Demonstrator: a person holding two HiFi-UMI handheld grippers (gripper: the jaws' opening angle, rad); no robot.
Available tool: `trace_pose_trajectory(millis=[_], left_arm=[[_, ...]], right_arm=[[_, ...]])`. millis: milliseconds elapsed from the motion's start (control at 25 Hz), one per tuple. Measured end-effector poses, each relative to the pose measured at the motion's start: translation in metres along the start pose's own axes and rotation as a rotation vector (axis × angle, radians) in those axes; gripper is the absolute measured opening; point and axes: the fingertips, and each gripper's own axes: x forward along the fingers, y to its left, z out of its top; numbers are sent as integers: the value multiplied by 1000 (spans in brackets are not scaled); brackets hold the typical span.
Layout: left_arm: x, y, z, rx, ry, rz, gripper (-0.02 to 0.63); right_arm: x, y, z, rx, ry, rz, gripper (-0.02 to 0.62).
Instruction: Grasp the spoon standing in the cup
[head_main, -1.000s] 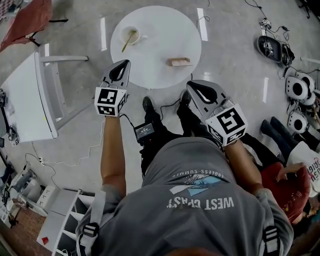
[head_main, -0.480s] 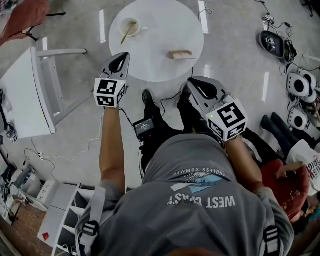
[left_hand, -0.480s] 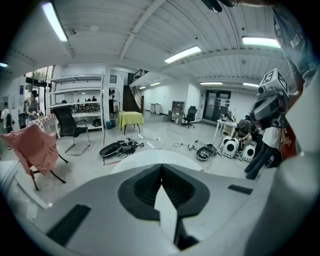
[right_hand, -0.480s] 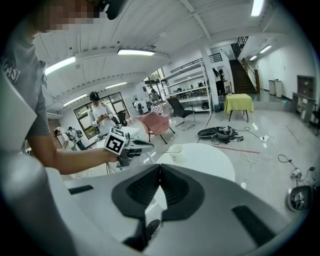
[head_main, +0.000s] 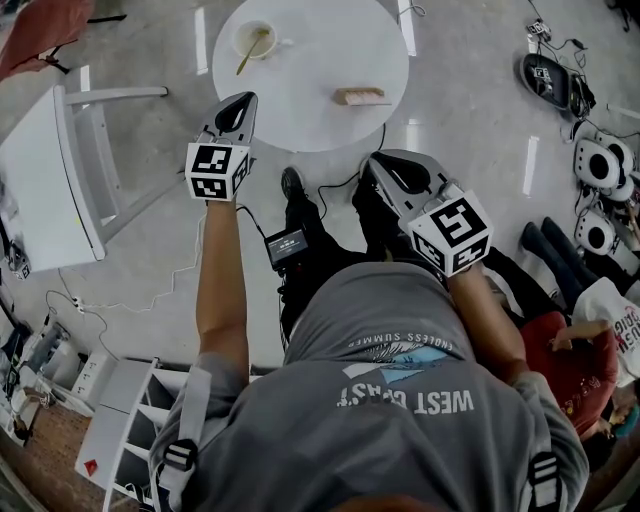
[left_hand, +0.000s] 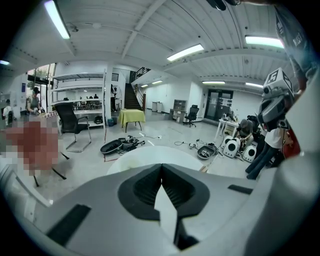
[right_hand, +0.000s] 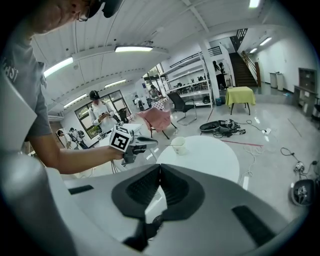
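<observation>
1. At the 10 o'clock part of the round white bench (head_main: 330, 40), head view, stands the cup (head_main: 253, 40). The spoon (head_main: 252, 52) is in it, handle leaning out toward 7 o'clock.
2. Neither claw touches cup or spoon; both are well apart from them.
3. L claw (head_main: 243, 99): tip over the bench rim at approx 8 o'clock, pointing toward 12. In the left gripper view the jaws are pressed together w/ nothing between them, and the bench (left_hand: 150, 156) lies past them.
4. R claw (head_main: 384, 168): off the bench at approx 5 o'clock, over the floor, pointing toward 10–11. In the right gripper view the jaws meet tip to tip and are empty.
5. The right gripper view also shows the cup (right_hand: 178, 145) on the bench (right_hand: 215, 157) at 12 o'clock beyond the jaws. The L claw (right_hand: 145, 145) is at 11 o'clock, short of the cup.
6. A small wooden block (head_main: 358, 96) lies flat on the bench at approx 4 o'clock, well apart from the cup.
7. A white chair (head_main: 50, 190) stands on the floor at 8 o'clock from the bench.
</observation>
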Motion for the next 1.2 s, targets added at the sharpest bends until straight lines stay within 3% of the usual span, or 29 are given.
trace_pose_trajectory(millis=[1200], left_arm=[[23,15,-20,-21,23,21,5]], right_arm=[[18,-2,-40,60,90,15,2]])
